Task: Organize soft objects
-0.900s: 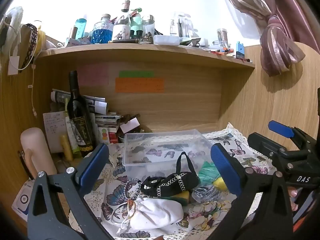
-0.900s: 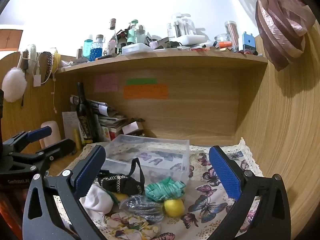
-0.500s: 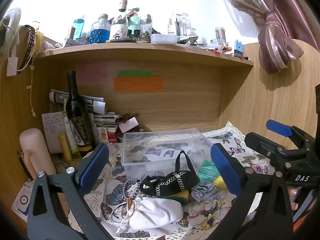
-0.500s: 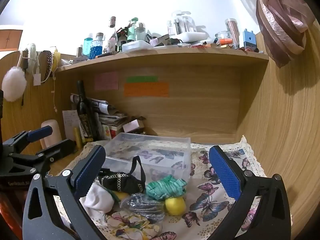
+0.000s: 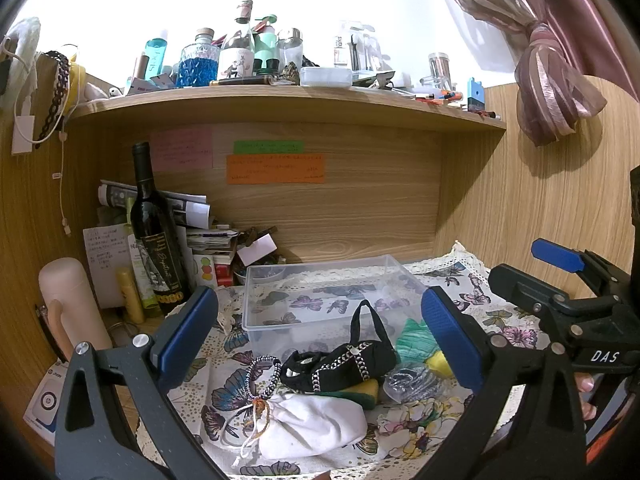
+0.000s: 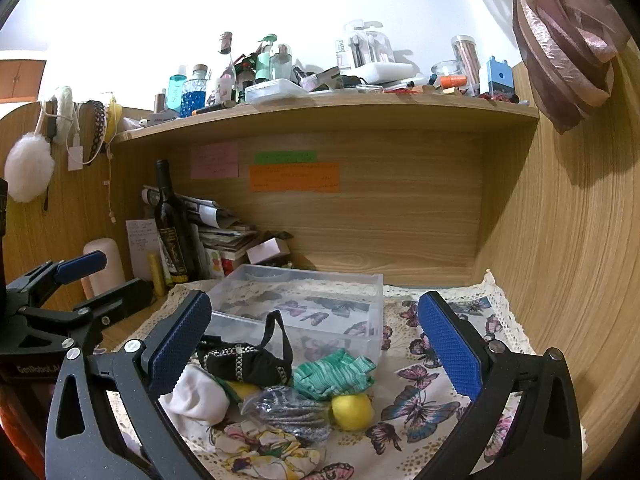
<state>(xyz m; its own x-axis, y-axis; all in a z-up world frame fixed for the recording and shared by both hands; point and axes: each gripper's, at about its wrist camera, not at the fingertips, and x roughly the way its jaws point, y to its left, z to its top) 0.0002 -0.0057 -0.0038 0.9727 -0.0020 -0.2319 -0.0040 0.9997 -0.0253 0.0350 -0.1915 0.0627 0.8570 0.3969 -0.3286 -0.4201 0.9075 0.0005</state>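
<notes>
A heap of soft things lies on the butterfly cloth (image 6: 424, 392) in front of a clear plastic box (image 5: 320, 300) (image 6: 304, 304): a white drawstring pouch (image 5: 316, 424) (image 6: 196, 396), a black chain-trimmed bag (image 5: 340, 364) (image 6: 244, 364), a green knit piece (image 5: 414, 340) (image 6: 332, 374), a grey mesh bundle (image 6: 288, 408), a yellow ball (image 6: 352, 410), a floral scrunchie (image 6: 264, 450). My left gripper (image 5: 320, 332) is open and empty above the heap. My right gripper (image 6: 316, 340) is open and empty above it too.
A wine bottle (image 5: 154, 236), papers and small tubes stand at the back left. A pink cylinder (image 5: 68, 304) stands at far left. A cluttered shelf (image 5: 280, 100) hangs overhead. A wooden wall closes the right side (image 6: 560, 260).
Both views shift only slightly; the grippers stay open and the heap has not moved.
</notes>
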